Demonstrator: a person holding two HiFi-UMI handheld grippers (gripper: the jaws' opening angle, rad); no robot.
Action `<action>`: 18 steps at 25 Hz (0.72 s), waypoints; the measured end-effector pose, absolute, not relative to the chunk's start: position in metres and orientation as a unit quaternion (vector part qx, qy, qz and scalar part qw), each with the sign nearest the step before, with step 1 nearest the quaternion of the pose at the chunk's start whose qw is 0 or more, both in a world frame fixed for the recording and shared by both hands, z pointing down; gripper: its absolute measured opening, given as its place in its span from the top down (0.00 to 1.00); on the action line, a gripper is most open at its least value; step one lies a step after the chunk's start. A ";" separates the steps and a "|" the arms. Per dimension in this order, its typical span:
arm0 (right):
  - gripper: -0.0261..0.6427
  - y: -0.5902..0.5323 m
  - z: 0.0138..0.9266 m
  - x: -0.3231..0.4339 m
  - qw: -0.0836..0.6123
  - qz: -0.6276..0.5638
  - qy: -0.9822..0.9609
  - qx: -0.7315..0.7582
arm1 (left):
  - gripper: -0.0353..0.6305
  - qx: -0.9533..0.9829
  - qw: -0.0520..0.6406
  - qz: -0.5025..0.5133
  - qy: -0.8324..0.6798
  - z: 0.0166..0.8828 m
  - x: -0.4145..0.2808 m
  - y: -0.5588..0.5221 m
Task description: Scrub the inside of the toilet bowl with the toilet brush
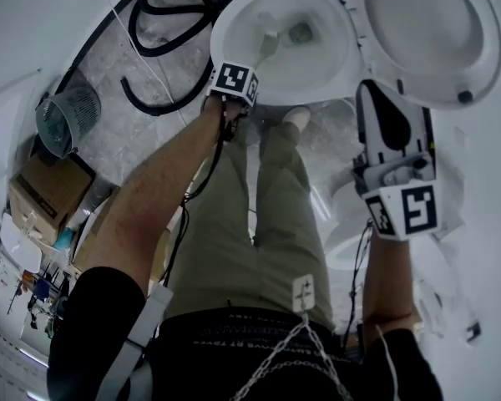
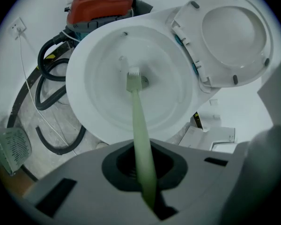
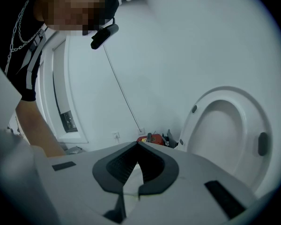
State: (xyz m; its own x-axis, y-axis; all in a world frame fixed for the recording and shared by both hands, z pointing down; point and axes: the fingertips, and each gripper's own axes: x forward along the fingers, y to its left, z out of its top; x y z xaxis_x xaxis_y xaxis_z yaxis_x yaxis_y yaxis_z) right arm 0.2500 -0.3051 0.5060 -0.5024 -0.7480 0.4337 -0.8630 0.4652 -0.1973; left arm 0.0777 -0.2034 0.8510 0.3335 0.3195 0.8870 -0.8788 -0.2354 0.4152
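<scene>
The white toilet bowl (image 1: pixel 317 65) (image 2: pixel 93 107) stands open in front of me, its lid and seat (image 1: pixel 426 27) (image 2: pixel 234 32) (image 3: pixel 225 125) raised. My left gripper (image 1: pixel 234 82) (image 2: pixel 143 172) is shut on the pale green handle of the toilet brush (image 2: pixel 136 111). The handle reaches down into the bowl, and the bristled head (image 1: pixel 267 44) (image 2: pixel 133 81) sits near the drain at the bottom. My right gripper (image 1: pixel 373 90) (image 3: pixel 133 165) is held up to the right of the bowl, beside the raised lid, shut with nothing in it.
A red vacuum cleaner (image 2: pixel 100 6) with a coiled black hose (image 1: pixel 163 48) (image 2: pixel 51 74) lies on the tiled floor left of the toilet. Nearer stand a mesh waste basket (image 1: pixel 67 119) (image 2: pixel 11 146) and a cardboard box (image 1: pixel 46 190). The person's legs (image 1: pixel 259 224) are before the bowl.
</scene>
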 end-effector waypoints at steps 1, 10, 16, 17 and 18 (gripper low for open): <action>0.96 -0.306 0.506 0.254 0.145 0.200 -0.842 0.479 | 0.95 0.584 0.567 0.530 -0.240 0.854 0.079 -0.206; 0.96 -0.304 0.513 0.274 0.145 0.208 -0.835 0.488 | 0.95 0.581 0.535 0.560 -0.251 0.873 0.085 -0.245; 0.96 -0.299 0.517 0.284 0.151 0.213 -0.832 0.490 | 0.95 0.590 0.511 0.575 -0.246 0.884 0.100 -0.261; 0.96 -0.300 0.516 0.285 0.150 0.212 -0.832 0.491 | 0.95 0.593 0.508 0.575 -0.246 0.886 0.104 -0.265; 0.96 -0.301 0.516 0.286 0.150 0.211 -0.832 0.491 | 0.95 0.595 0.506 0.575 -0.245 0.887 0.108 -0.268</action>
State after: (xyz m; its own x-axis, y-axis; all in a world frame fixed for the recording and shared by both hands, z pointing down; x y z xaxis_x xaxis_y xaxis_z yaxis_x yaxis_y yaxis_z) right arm 0.2859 -0.3009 0.5156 -0.4723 -0.7539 0.4567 -0.8804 0.4287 -0.2027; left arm 0.1081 -0.2681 0.8866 0.2190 0.2893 0.9319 -0.8732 -0.3681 0.3194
